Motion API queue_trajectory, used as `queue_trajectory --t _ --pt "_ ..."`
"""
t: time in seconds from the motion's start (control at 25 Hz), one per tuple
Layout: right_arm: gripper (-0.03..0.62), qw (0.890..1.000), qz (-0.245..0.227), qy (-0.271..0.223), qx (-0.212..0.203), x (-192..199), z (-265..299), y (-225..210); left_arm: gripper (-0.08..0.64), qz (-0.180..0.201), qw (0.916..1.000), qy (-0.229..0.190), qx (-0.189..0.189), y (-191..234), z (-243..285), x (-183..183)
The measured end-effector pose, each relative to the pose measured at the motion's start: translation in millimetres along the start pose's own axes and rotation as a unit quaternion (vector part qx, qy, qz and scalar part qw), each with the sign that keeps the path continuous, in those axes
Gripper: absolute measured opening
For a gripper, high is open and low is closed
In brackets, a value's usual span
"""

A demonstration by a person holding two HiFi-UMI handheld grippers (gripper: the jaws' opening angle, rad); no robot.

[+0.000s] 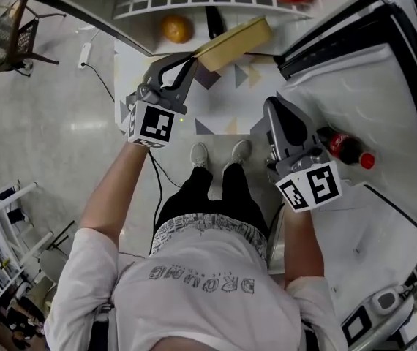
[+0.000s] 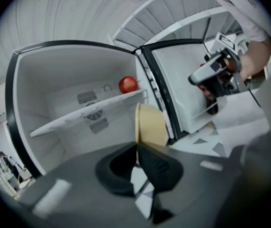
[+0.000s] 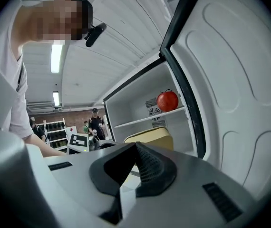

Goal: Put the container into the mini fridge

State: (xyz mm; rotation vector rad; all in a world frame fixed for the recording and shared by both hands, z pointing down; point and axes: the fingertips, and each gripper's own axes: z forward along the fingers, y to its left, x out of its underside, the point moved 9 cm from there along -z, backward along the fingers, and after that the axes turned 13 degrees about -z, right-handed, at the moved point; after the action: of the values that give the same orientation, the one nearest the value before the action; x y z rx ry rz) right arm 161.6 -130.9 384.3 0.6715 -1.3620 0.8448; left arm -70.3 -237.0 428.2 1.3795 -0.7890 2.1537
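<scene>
Down at the mouth of the open mini fridge (image 2: 54,89), the left claw (image 1: 192,58) is clenched on the thin edge of the tan container (image 1: 238,41), which it holds on edge in the air. The container's far end reaches toward the lower compartment, under the white shelf (image 2: 88,110) and just beside an orange (image 1: 175,28) on the fridge floor. A round red fruit (image 2: 128,84) sits on the shelf above.

The right claw (image 1: 272,104) has its jaws together with nothing between them. It hovers near the open door (image 1: 369,93), whose rack holds a dark cola bottle (image 1: 344,148) with a red cap; its label is too small to read.

Each claw carries a cube (image 1: 153,123) with black-and-white square markers and no letters. The person's white shirt (image 1: 201,276) bears grey block lettering that seems to read "DROWNG", though I cannot be sure. A pale mat (image 1: 223,101) with grey triangles lies before the fridge.
</scene>
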Motion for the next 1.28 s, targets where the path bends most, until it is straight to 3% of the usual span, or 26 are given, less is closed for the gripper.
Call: queue_trajectory --t 0.6,1.08,1.28 --pt "0.000 0.999 0.019 -0.013 -0.029 17 7 -20 0.015 0.098 0.9928 0.050 -0.047 -2 76 -2" --pt "0.000 0.999 0.028 -0.004 -0.046 33 -2 -25 0.017 0.204 0.9654 0.135 -0.091 -17 124 -2" --pt "0.000 0.998 0.032 0.000 -0.049 38 -5 -26 0.023 0.212 0.9629 0.150 -0.075 -31 138 -2"
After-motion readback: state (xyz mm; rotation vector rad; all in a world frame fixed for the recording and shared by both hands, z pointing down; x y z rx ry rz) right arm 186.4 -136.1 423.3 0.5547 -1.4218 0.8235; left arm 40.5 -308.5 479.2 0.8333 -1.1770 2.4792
